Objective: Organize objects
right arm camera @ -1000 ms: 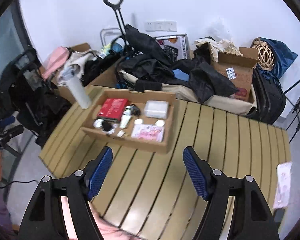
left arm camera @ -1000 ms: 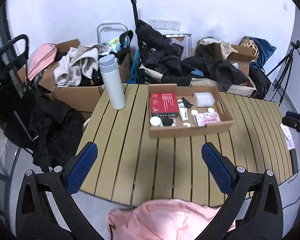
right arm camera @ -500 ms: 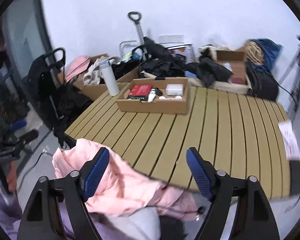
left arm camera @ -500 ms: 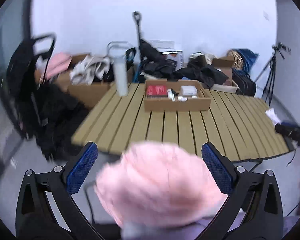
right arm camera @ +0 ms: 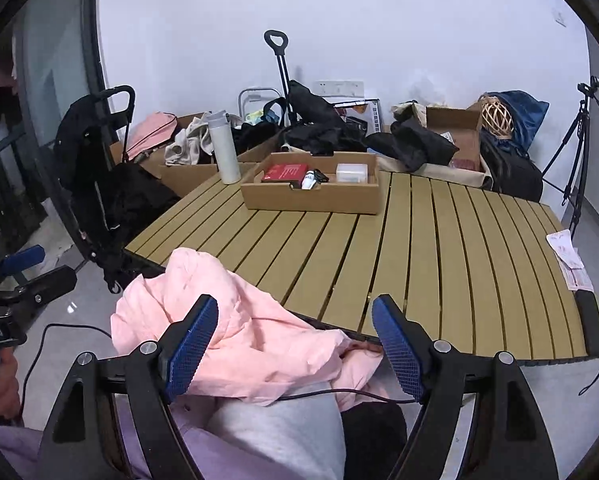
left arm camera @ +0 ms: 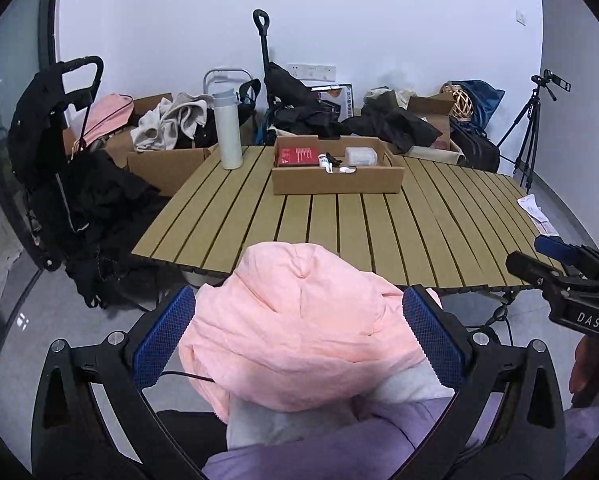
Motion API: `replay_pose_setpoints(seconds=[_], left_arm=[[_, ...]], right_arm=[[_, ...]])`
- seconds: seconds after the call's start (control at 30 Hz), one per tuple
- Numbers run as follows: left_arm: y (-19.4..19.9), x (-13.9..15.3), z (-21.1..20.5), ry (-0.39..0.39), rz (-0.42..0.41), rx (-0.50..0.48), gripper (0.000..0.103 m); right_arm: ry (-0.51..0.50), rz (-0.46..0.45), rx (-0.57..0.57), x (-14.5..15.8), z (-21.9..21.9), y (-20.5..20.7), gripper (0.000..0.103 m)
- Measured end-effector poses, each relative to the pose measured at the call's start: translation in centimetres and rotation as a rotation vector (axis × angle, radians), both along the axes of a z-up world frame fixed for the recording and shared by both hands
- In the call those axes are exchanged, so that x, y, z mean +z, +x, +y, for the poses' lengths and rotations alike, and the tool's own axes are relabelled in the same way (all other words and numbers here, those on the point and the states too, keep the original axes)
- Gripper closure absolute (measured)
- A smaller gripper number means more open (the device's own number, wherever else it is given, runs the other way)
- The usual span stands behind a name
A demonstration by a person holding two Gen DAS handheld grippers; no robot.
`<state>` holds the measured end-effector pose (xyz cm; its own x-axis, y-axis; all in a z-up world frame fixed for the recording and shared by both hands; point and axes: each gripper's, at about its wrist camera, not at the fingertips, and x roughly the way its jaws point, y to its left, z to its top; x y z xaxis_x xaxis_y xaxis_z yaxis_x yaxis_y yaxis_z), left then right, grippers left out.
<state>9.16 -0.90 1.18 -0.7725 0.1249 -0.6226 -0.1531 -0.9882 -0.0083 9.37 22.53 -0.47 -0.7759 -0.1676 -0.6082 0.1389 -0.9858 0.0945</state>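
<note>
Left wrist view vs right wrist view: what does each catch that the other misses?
Only the left wrist view shows the right gripper from outside, at its right edge, over the table's near right corner.

Only the right wrist view shows the left gripper from outside, at its left edge, plus the dark flat object on the table's right end and the dark glass door.

Both share the slatted table, the cardboard tray holding a red box, the white bottle, the pink garment and the tripod.
</note>
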Motion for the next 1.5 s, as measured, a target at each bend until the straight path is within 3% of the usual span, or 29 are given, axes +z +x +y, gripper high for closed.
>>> replay_pose_setpoints(seconds=[1.5], left_arm=[[0.01, -0.48, -0.09, 0.000, -0.028, -0.014, 0.000]], right_arm=[[-0.018, -0.024, -0.020, -0.34, 0.53, -0.33, 0.020]])
